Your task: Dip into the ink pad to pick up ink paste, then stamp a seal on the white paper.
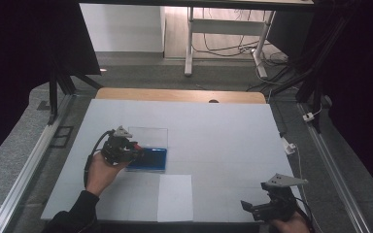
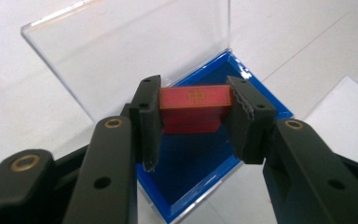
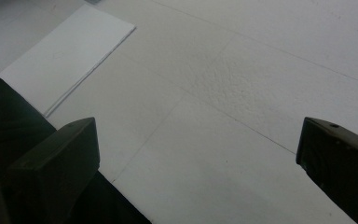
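Note:
My left gripper [image 2: 195, 126] is shut on a small red block [image 2: 195, 105] with a gold mark on its top face. It holds the block just above a shallow blue tray [image 2: 265, 100] whose clear lid [image 2: 121, 51] stands open behind it. In the high view the left gripper [image 1: 135, 148] hovers at the left end of the blue tray [image 1: 150, 160], with the clear lid [image 1: 148, 136] upright at the back. My right gripper [image 1: 252, 208] rests at the table's near right corner, jaws wide apart over bare white surface, nothing between them [image 3: 196, 149].
A white sheet of paper [image 1: 175, 196] lies at the table's near edge, between the two hands, also seen as the sheet [image 3: 60, 56] in the right gripper view. The white tabletop [image 1: 213, 131] has a wooden strip along its far edge. Metal rails flank both sides.

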